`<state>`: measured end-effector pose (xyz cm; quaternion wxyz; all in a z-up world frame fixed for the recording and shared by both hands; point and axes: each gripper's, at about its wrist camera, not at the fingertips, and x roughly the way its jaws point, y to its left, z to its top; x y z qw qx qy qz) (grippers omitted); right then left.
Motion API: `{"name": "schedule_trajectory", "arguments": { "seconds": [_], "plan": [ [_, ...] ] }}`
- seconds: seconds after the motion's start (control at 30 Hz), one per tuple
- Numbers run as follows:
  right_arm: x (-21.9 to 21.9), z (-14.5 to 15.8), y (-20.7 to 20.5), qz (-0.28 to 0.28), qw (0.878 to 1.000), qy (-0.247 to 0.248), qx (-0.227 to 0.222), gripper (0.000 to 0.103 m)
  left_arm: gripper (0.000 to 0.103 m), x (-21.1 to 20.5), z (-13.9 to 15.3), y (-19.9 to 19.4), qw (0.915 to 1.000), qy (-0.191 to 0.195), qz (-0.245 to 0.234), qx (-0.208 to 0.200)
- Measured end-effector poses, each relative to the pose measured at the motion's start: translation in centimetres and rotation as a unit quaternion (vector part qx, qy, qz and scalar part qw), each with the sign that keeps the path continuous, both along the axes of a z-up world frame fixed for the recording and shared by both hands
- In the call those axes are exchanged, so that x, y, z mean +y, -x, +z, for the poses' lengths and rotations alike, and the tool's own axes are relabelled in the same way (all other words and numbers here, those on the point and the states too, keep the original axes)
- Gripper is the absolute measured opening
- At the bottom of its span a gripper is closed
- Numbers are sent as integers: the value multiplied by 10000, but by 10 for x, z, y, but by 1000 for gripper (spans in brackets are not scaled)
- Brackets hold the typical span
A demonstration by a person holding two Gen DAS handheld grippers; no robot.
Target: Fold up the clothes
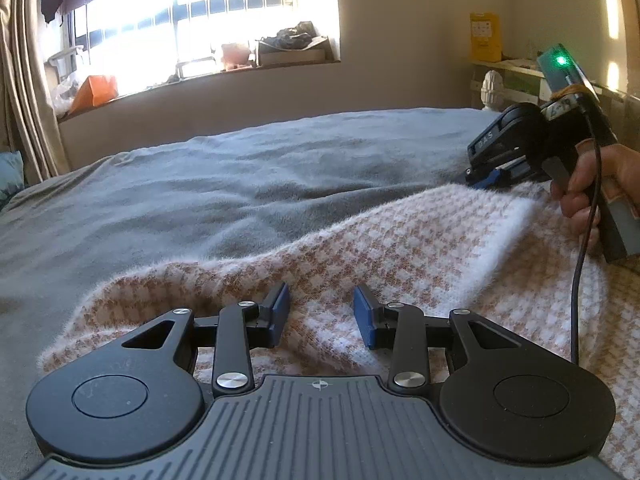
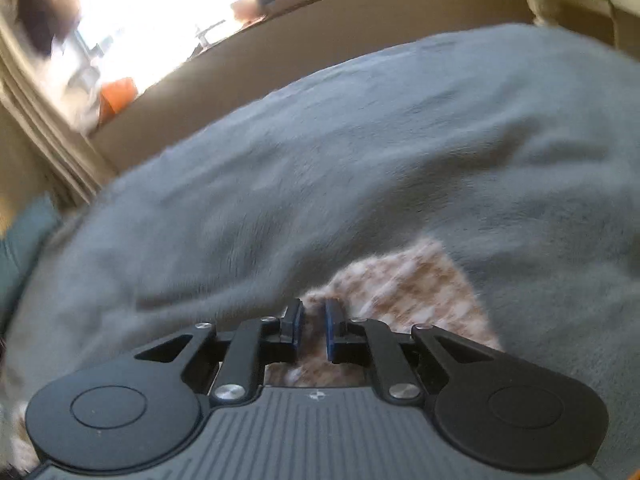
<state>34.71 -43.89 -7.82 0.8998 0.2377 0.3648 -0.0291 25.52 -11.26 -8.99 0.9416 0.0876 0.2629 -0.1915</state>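
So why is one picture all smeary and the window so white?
Right wrist view: everything is streaked with motion blur, the grey blanket and the checked sweater alike, and the scene sits tilted. Left wrist view: sharp; the window is blown out to white glare, sunlight falls across the sweater, and the fisheye lens bends the windowsill into a curve.

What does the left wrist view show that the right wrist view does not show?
Only the left wrist view shows the hand that holds the right gripper, the yellow box and the left gripper, open over the sweater.

Only the right wrist view shows the sweater's corner between the right gripper's nearly closed fingers.

Both show the grey blanket, window and orange bag.
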Motion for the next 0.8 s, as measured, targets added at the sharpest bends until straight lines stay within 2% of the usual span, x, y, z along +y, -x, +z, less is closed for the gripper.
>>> {"name": "schedule_trajectory", "arguments": {
  "seconds": [0.13, 0.2, 0.27, 0.33, 0.4, 0.47, 0.53, 0.63, 0.67, 0.73, 0.77, 0.8],
  "plan": [
    [-18, 9, 10, -650, 9976, -182, -167, 9, 36, 0, 0, 0, 10000, 33, 7, 19],
    [-13, 20, 12, -707, 9973, 2, -221, 10, 36, 1, 0, 0, 10000, 52, 10, 30],
    [7, 36, 21, -45, 9993, 13, -370, 12, 36, 1, 0, 0, 10000, 72, 15, 39],
    [29, 51, 32, 689, 9962, -15, -523, 12, 36, 1, 0, 0, 9999, 92, 25, 39],
    [59, 57, 43, 1482, 9875, 109, -535, 13, 36, 1, 0, 1, 9999, 102, 37, 30],
    [93, 46, 54, 2100, 9757, 530, -337, 16, 36, 1, 1, 2, 9999, 122, 50, 7],
    [110, 18, 60, 2186, 9713, 914, -201, 17, 36, 5, 6, 4, 9997, 236, 90, -3],
    [95, 9, 64, 1900, 9809, 312, -265, 16, 36, 25, 21, 5, 9969, 698, 373, -34],
    [89, 8, 64, 1808, 9832, 59, -228, 15, 36, 37, 23, -2, 9947, 849, 572, 102],
    [88, 7, 63, 1837, 9827, 51, -233, 15, 37, 61, 23, -20, 9877, 1092, 1008, 490],
    [88, 8, 63, 1869, 9820, 86, -242, 15, 38, 74, 18, -31, 9836, 1080, 1255, 710],
    [88, 8, 63, 1865, 9821, 99, -231, 15, 30, 87, 10, -45, 9788, 999, 1517, 943]
  ]
}}
